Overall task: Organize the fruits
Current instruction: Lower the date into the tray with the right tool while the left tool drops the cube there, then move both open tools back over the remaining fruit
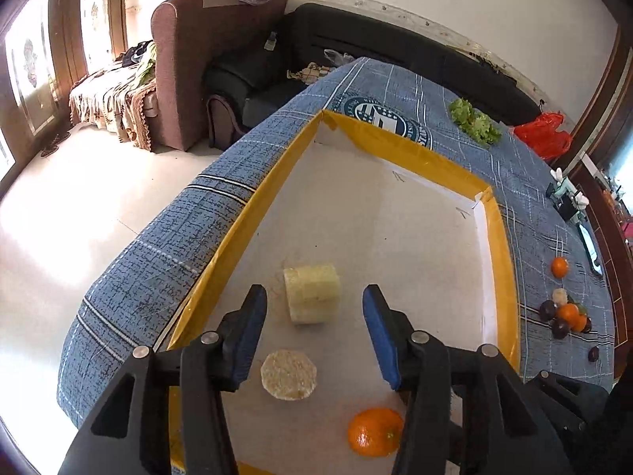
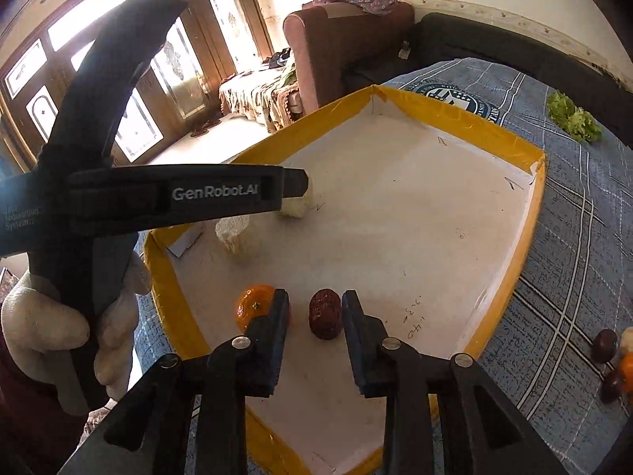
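Note:
A shallow white tray with a yellow rim lies on the blue cloth. In the left wrist view my left gripper is open above the tray, with a pale yellow chunk ahead between its fingers, a pale round slice below it, and an orange near the right finger. In the right wrist view my right gripper is open, its fingers on either side of a dark red date lying on the tray floor. The orange sits just left of its left finger.
More fruit lies on the cloth to the right of the tray: oranges and dark plums. Lettuce lies at the far side. The gloved hand holding the left gripper fills the left of the right wrist view.

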Demonstrator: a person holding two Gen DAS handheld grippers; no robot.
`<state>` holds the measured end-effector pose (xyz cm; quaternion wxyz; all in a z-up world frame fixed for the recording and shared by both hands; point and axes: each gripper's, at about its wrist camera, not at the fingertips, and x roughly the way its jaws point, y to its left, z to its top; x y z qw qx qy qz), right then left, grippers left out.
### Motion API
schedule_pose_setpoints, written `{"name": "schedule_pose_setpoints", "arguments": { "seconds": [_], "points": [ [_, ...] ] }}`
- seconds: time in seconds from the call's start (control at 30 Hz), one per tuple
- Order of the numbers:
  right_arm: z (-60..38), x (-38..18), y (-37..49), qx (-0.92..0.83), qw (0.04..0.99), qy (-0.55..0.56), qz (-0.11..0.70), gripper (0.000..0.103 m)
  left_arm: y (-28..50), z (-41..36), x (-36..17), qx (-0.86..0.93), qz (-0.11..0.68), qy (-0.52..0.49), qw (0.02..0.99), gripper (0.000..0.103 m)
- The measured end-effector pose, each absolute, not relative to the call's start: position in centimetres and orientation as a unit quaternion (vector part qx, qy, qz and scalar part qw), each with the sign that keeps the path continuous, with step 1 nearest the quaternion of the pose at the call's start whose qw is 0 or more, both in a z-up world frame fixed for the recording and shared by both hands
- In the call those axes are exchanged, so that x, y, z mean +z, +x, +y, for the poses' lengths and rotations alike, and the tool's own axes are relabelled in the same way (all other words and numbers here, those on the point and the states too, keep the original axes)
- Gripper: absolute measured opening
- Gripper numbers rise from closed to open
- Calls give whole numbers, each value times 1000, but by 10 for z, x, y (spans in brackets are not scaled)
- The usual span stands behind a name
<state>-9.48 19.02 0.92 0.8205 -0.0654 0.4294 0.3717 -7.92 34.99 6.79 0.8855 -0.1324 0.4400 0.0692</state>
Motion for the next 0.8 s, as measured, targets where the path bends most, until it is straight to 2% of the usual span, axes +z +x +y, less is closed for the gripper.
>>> {"name": "schedule_pose_setpoints", "arguments": {
  "seconds": [0.17,0.27,0.4,0.43,0.47,0.5,0.53,0.67,0.8],
  "points": [
    [160,27,-106,361,838,-31,407,42,-111,343,94,67,400,-146,902,60],
    [151,36,-106,358,842,-18,404,43,-124,343,107,100,378,-138,910,60],
    [143,64,-110,381,840,32,384,43,-144,363,121,139,357,-208,900,60],
    [141,70,-116,387,841,37,376,47,-150,359,126,140,350,-204,903,65],
    [137,73,-123,388,845,33,367,50,-155,350,130,144,344,-190,908,74],
    [132,73,-129,385,849,26,360,57,-157,341,131,143,343,-180,911,78],
    [124,71,-134,378,854,20,356,59,-158,331,132,134,346,-172,913,81],
    [69,58,-131,330,869,40,367,59,-149,283,125,34,376,-187,907,81],
    [-45,61,-130,220,903,79,360,58,-140,230,118,-33,389,-167,905,81]
  ]
}}
